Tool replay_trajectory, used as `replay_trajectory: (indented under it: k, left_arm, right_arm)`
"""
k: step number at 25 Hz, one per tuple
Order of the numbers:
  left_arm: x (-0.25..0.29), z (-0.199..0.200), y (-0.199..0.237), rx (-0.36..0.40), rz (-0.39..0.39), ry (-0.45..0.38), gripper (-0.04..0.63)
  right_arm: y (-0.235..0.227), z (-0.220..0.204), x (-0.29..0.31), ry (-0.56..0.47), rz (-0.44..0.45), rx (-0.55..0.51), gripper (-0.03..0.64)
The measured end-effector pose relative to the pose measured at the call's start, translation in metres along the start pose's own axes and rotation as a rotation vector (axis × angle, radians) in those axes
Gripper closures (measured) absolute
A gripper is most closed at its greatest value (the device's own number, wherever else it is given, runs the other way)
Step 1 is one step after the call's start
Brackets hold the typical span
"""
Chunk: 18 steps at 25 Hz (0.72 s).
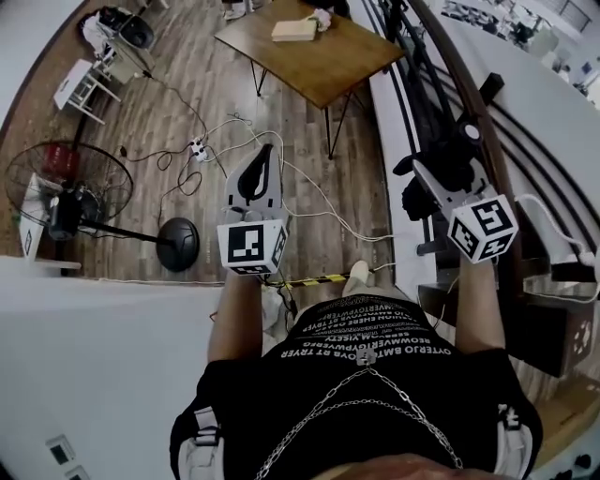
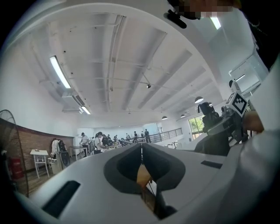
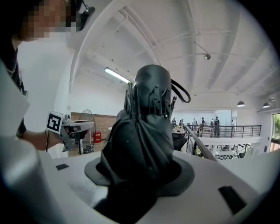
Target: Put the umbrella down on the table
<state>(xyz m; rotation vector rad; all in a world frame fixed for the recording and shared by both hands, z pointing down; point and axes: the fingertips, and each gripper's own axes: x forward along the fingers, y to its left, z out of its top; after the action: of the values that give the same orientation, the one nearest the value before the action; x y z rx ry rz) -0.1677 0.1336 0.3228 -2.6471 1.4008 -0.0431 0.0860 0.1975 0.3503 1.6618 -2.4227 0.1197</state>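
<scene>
**Head view.** Person seen from above, both forearms stretched fwd. L gripper (image 1: pixel 267 155) at centre-left, w/ its marker cube (image 1: pixel 253 246) nearest the body. Its jaws lie pressed together w/ nothing between them. R gripper (image 1: pixel 433 176) at right, w/ its own cube (image 1: pixel 483 228). It pinches a folded black umbrella (image 1: pixel 448 155), held in the air beside a dark railing (image 1: pixel 478 112) on the right. Wooden table (image 1: pixel 323 66) stands far, top centre. The umbrella is nearer than it and to its right, well apart, not touching. A tan object (image 1: pixel 295 29) lies on the tabletop. On the wood floor (image 1: pixel 187 84): a standing fan (image 1: pixel 66 183) far left, and a power strip w/ loose cables (image 1: pixel 199 147) between fan and table.

**L gripper view.** Jaws meet along a thin seam, closed, holding nothing. The R gripper shows at the right edge w/ the umbrella's dark bulk in front of it. White ceiling w/ strip lights (image 2: pixel 60 71) overhead. Distant people (image 2: pixel 98 141) stand in the hall.

**R gripper view.** Umbrella fills the centre, its bunched fabric wedged between both jaws, which clamp it partway apart. Its capped end points away from the camera, and a wrist-strap loop (image 3: pixel 182 92) hangs at the right of that end. L gripper and cube appear at left, apart from the umbrella. Brick wall (image 3: pixel 98 120) behind.
</scene>
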Motion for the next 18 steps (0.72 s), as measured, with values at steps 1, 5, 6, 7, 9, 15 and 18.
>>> replay_trajectory:
  k: [1,5,6,7,9,15,18]
  left_arm:
    - [0.007,0.001,-0.003,-0.001,-0.002,-0.002,0.565]
    - [0.032,0.003,-0.015,0.015,-0.003,0.008,0.565]
    - [0.036,0.004,-0.016,0.019,0.001,0.009,0.565]
    - [0.039,0.005,-0.018,0.022,0.005,0.009,0.565]
    - [0.045,0.006,-0.021,0.024,0.013,0.007,0.565]
    - [0.057,-0.006,-0.031,0.025,0.018,0.038,0.565]
    - [0.061,-0.009,-0.031,0.028,0.011,0.064,0.565]
  right_arm:
    - [-0.005,-0.001,0.003,0.006,0.009,0.000,0.370]
    - [-0.021,-0.007,0.008,0.027,0.038,-0.023,0.370]
    - [-0.023,-0.008,0.009,0.027,0.050,-0.024,0.370]
    - [-0.024,-0.009,0.011,0.025,0.060,-0.022,0.370]
    - [-0.031,-0.009,0.014,0.019,0.072,-0.020,0.370]
    - [-0.052,-0.012,0.022,0.023,0.083,-0.020,0.370]
    - [-0.058,-0.010,0.029,0.026,0.085,-0.013,0.370]
